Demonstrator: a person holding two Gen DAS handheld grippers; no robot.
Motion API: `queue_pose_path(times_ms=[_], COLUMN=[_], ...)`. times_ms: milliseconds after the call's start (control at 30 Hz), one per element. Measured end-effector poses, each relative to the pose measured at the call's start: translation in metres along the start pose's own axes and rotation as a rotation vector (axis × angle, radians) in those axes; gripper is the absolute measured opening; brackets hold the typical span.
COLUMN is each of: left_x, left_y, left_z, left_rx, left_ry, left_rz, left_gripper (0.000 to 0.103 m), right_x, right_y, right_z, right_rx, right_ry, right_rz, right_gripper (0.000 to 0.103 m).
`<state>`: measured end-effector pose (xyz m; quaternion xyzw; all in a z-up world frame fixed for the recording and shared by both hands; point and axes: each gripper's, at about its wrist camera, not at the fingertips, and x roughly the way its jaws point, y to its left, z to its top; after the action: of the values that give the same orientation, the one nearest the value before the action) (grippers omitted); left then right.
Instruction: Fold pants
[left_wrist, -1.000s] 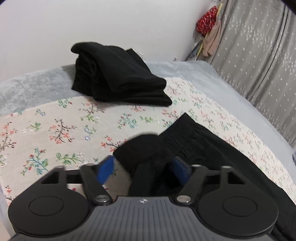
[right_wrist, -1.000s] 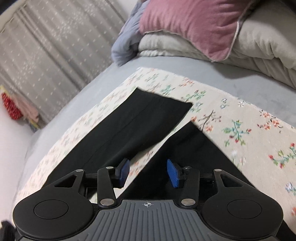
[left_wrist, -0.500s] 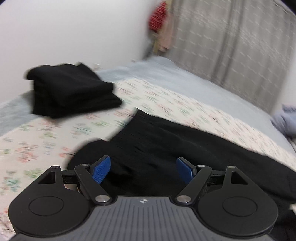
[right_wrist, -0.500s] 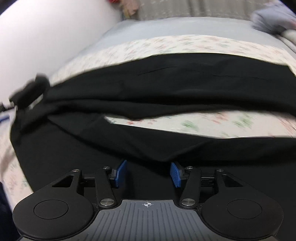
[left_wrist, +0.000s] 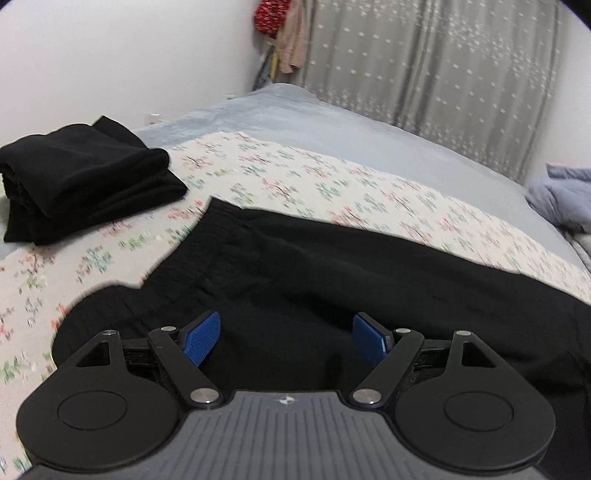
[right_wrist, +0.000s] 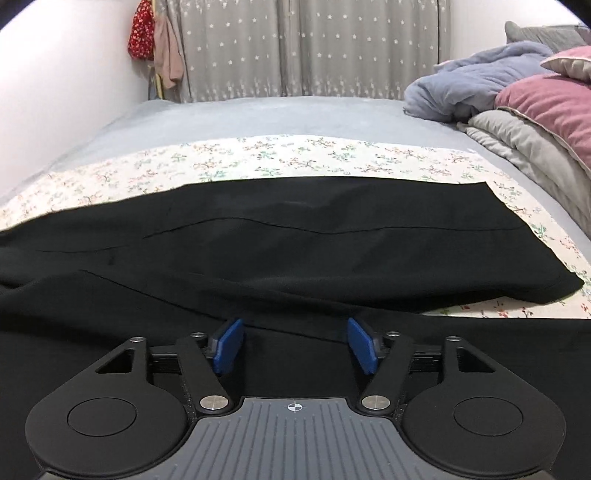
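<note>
Black pants (left_wrist: 332, 266) lie spread on a floral sheet (left_wrist: 332, 192) over the bed. In the left wrist view the waistband end is at the left, and my left gripper (left_wrist: 286, 338) hovers just above the dark cloth, open, nothing pinched between its blue pads. The right wrist view shows the pants' legs (right_wrist: 295, 240) lying across the frame, the far leg's hem at the right. My right gripper (right_wrist: 295, 345) sits over the near leg with its jaws opening; the fabric lies under the pads (right_wrist: 229, 345), not gripped.
A stack of folded black clothes (left_wrist: 85, 177) rests at the left on the sheet. Pillows and a blue blanket (right_wrist: 480, 92) pile up at the right end of the bed. Grey curtains (right_wrist: 295, 48) and a white wall stand behind.
The bunched cloth between my left gripper's pads is gone from them and the pants lie flat. Both views have swung across the bed. The right jaws have widened.
</note>
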<state>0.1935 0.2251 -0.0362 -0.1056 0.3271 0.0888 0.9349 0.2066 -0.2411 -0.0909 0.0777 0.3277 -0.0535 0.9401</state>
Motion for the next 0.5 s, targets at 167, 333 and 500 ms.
queue_pose_path(times_ms=[167,333,500], left_x=[0.035,0.059,0.074], left_y=[0.028,0.041,0.024], left_z=[0.027,0.039,0.057], left_rx=[-0.102,-0.159,-0.056], left_ry=[0.011,0.066,0.112], left_rz=[0.069,0.104,0.136], left_gripper=[0.086,0.087,0.093], right_x=[-0.004,-0.006,-0.001], right_y=[-0.031,-0.077,-0.109], right_z=[0.009,0.016,0.018], right_rx=[0.098,0.229,0.303], right_ry=[0.002,-0.013,-0.011], right_rz=[-0.018,-0.078,-0.123], right_gripper=[0.076,0.076,0.076])
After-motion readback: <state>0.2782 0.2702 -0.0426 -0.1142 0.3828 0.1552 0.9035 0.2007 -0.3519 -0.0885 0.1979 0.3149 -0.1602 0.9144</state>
